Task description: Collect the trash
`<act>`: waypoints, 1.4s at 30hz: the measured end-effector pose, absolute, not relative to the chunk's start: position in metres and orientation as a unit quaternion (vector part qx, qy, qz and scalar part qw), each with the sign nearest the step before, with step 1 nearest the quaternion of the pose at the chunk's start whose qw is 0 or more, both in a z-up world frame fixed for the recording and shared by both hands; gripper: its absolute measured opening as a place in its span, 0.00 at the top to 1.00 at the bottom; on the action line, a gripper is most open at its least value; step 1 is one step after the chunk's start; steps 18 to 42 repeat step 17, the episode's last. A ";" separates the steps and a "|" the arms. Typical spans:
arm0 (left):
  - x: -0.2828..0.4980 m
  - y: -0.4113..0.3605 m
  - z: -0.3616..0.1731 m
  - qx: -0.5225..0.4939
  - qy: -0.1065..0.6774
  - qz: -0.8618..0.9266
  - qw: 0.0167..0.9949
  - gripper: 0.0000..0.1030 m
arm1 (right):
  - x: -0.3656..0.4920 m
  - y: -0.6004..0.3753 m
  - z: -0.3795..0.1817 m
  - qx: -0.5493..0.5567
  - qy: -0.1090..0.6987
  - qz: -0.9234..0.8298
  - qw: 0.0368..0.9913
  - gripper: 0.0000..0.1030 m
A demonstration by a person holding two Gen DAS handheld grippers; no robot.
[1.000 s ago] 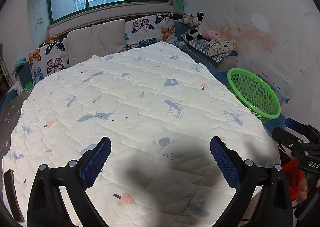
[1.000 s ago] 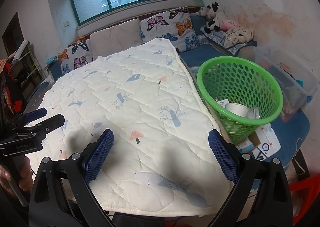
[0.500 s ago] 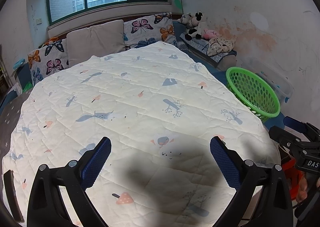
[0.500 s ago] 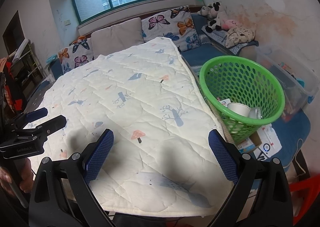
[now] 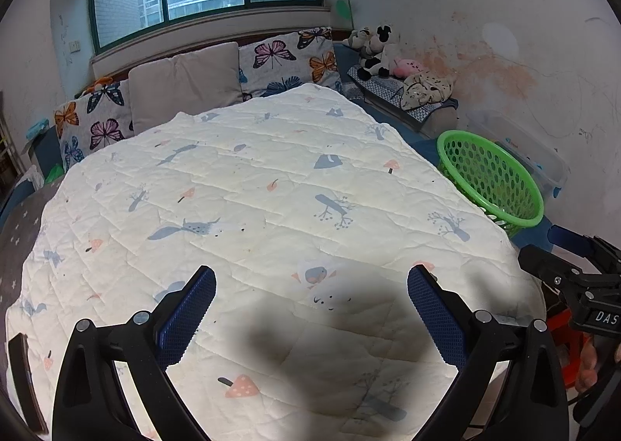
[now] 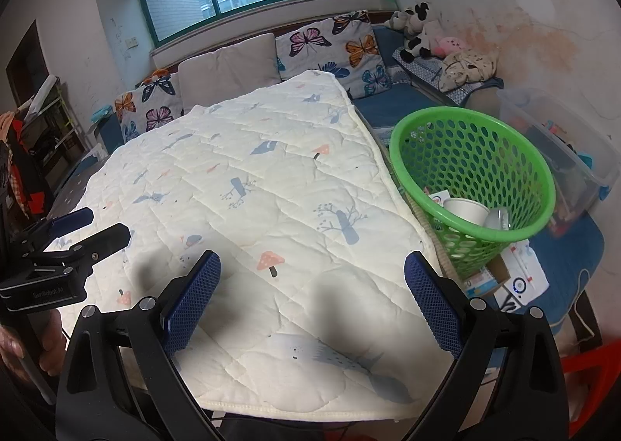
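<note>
Both my left tool (image 5: pixel 310 309) and right tool (image 6: pixel 312 291) hang spread and empty over a bare quilt (image 6: pixel 252 188), while the trash (image 6: pixel 465 210) lies in the basket (image 6: pixel 473 153) ahead-right, so collecting looks finished.

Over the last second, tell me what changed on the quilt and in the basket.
Almost nothing. Both views crept slightly, so the green basket sits a touch differently in frame. Nothing was picked up or released: the left gripper and right gripper stay open and empty above the quilt, and the paper cup still lies in the basket.
</note>
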State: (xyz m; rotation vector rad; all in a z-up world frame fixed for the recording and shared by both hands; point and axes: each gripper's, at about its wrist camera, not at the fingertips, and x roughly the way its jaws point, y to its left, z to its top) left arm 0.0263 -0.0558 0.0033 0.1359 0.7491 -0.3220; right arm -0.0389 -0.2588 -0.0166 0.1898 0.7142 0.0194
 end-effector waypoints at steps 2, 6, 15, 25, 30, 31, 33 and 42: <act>0.027 -0.055 0.003 0.067 0.364 -0.155 0.916 0.07 | -0.039 -0.258 -0.017 0.093 0.350 0.010 0.932 0.08; 0.029 -0.053 0.004 0.064 0.364 -0.150 0.917 0.07 | -0.039 -0.258 -0.017 0.092 0.350 0.010 0.932 0.08; 0.031 -0.052 0.005 0.064 0.363 -0.148 0.918 0.07 | -0.039 -0.260 -0.018 0.093 0.349 0.009 0.932 0.08; 0.031 -0.052 0.006 0.064 0.362 -0.148 0.918 0.07 | -0.039 -0.259 -0.018 0.094 0.349 0.009 0.932 0.08; 0.031 -0.052 0.006 0.064 0.362 -0.148 0.918 0.07 | -0.039 -0.259 -0.018 0.094 0.349 0.009 0.932 0.08; 0.031 -0.052 0.006 0.064 0.362 -0.148 0.918 0.07 | -0.039 -0.259 -0.018 0.094 0.349 0.009 0.932 0.08; 0.031 -0.052 0.006 0.064 0.362 -0.148 0.918 0.07 | -0.039 -0.259 -0.018 0.094 0.349 0.009 0.932 0.08; 0.031 -0.052 0.006 0.064 0.362 -0.148 0.918 0.07 | -0.039 -0.259 -0.018 0.094 0.349 0.009 0.932 0.08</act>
